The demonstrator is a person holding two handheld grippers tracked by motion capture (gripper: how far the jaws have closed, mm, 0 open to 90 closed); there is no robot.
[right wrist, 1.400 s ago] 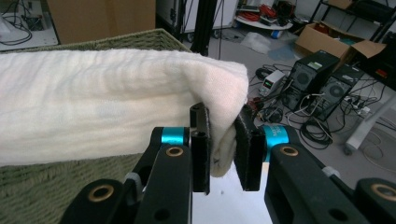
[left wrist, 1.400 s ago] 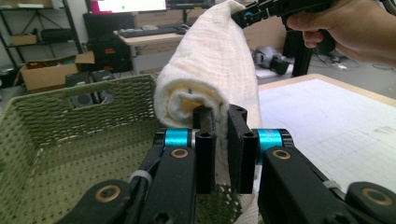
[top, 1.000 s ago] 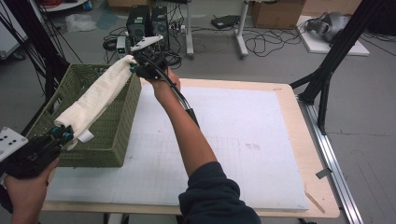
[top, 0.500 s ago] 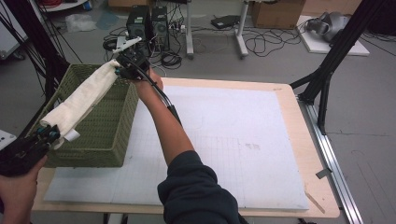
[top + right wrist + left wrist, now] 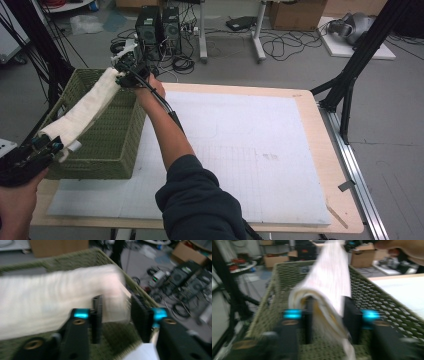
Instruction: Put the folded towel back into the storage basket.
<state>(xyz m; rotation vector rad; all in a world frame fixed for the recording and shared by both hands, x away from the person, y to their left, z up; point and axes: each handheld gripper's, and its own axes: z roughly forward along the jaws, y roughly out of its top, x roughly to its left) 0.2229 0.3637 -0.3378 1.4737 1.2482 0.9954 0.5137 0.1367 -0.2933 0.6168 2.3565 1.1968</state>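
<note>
Cloth [image 5: 85,111], one folded white piece, stretches above the one green woven basket [image 5: 112,142] at the table's [image 5: 310,125] left edge. Left gripper [image 5: 47,146] clamps its near end, cloth between the jaws; right gripper [image 5: 127,67] pinches the far end over the basket's back rim.

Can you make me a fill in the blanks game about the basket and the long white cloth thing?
1. The folded white cloth is held over a woven basket whose colour is ____.
2. The cloth is held at both ends by ____ grippers.
3. The basket stands at the ____ edge of the table in the high view.
4. The big mat covering the table is ____ in colour.

Missing words: green; two; left; white
</note>
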